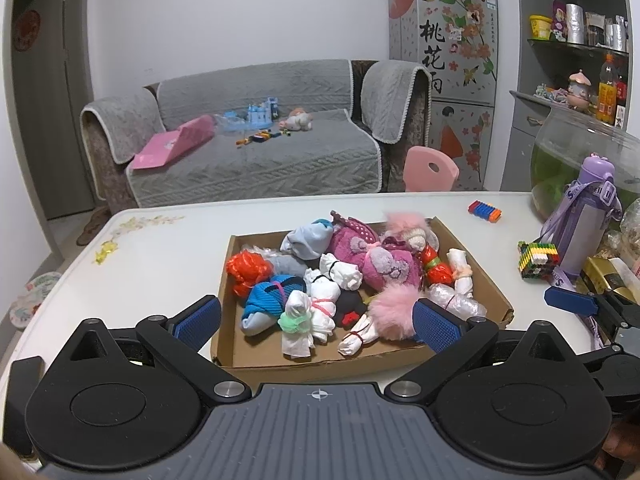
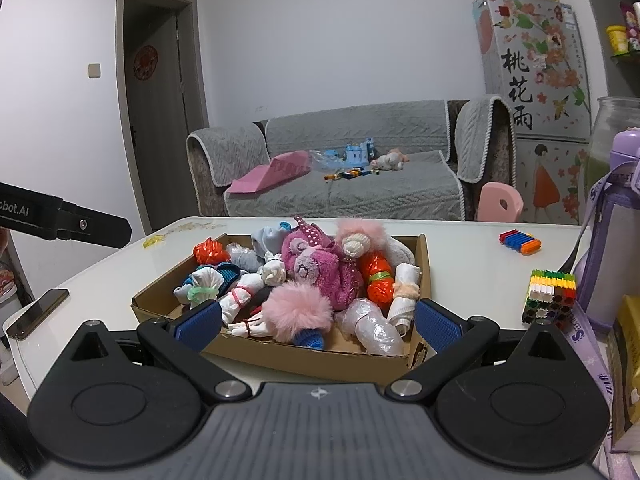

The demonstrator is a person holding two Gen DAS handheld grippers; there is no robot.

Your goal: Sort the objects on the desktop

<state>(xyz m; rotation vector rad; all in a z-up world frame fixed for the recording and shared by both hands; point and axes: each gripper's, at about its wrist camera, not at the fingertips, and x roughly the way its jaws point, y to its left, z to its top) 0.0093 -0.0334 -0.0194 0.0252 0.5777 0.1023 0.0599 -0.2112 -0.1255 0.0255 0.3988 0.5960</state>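
Both grippers — left (image 1: 316, 322) and right (image 2: 318, 320) — hang wide open and empty at the table's (image 1: 160, 264) near edge. The box (image 1: 256, 354) of soft bundles sits mid-table; block toys (image 2: 551, 295) lie loose toward its right edge. Whether sorting is starting or finished can't be told.

brown box (image 1: 240, 360), pink pompom (image 1: 390, 314), purple bottle (image 1: 582, 224)

fish bowl (image 1: 580, 152): right side cut off by the frame edge
purple bottle (image 2: 612, 240): cut off at right
phone (image 2: 38, 312): screen dark, details unreadable
shelf jars (image 1: 592, 28): labels too small, possibly tins
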